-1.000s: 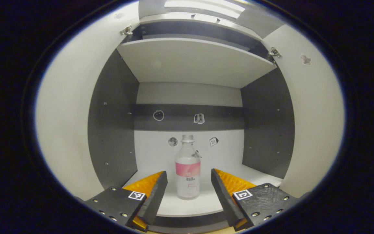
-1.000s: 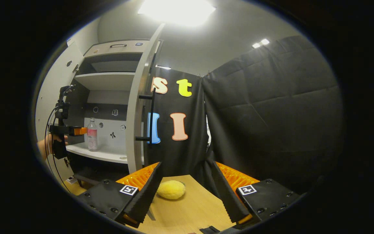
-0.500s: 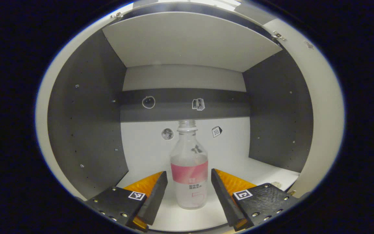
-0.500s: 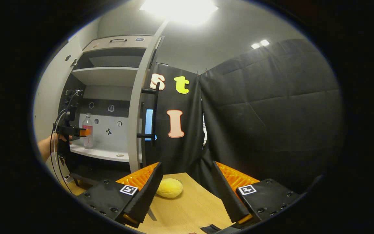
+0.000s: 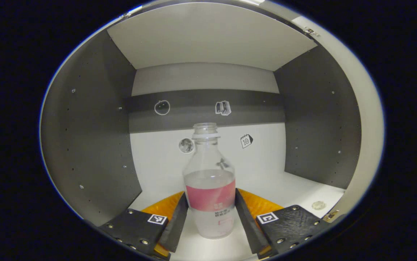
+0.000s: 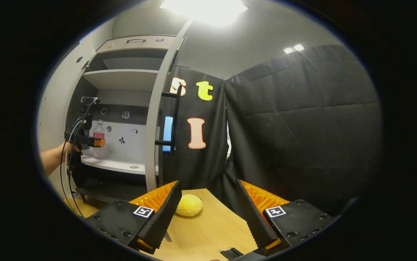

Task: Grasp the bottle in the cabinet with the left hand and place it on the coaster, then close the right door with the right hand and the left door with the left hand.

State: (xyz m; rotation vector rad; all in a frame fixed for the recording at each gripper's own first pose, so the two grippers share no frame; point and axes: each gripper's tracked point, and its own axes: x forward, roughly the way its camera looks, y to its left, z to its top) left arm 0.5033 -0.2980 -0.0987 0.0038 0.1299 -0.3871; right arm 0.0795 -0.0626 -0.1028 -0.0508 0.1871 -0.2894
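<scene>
Clear plastic, the bottle [image 5: 210,192] is standing upright on the white shelf [image 5: 295,190] of the cabinet; the left gripper [image 5: 209,217] is bracketing its labelled body, fingers close on both sides, though whether they are pressing I cannot tell; that placement suits a mid-body grasp. Wooden table [image 6: 208,232] is lying beneath the right gripper [image 6: 206,214], jaws standing wide and holding nothing, waiting near the open right door [image 6: 157,119]; a yellow sponge-like thing [image 6: 188,205] is resting ahead.
</scene>
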